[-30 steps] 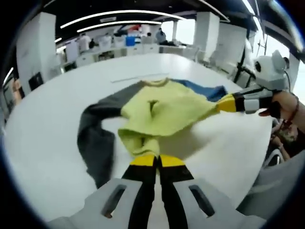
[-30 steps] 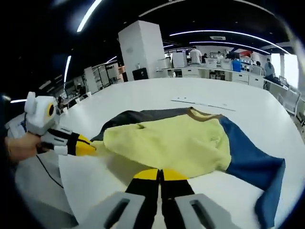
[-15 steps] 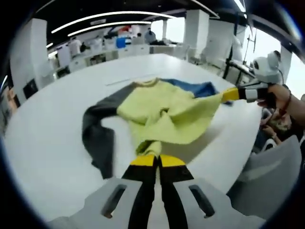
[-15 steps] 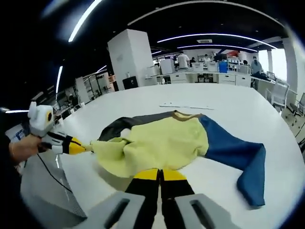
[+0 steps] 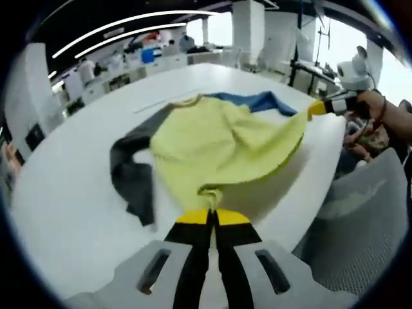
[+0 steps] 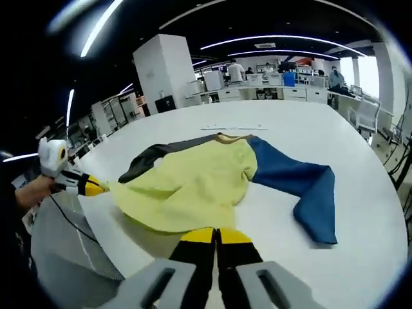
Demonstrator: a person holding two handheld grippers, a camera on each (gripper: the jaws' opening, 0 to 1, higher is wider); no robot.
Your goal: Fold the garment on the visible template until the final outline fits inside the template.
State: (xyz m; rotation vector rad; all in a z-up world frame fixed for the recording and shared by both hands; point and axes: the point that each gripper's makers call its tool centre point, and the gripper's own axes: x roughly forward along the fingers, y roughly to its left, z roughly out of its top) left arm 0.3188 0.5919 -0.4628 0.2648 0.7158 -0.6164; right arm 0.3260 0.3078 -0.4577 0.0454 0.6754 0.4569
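White round tabltop (image 6: 360, 257) carries the sweater (image 6: 193, 183), its hem lifted off the near edge. Your left claw (image 5: 211, 212) and right claw (image 6: 215, 232) are both clamped on that hem. Uneven pulling could drag its blue sleeve (image 6: 299, 190) off the edge.

Bright ceiling light strips (image 6: 270, 40) and daylight from windows (image 5: 389, 55) wash the white bench (image 6: 360, 212); a soft shadow falls beneath the lifted garment (image 5: 219, 141). Fisheye bending curves the edges, and the background is slightly soft.
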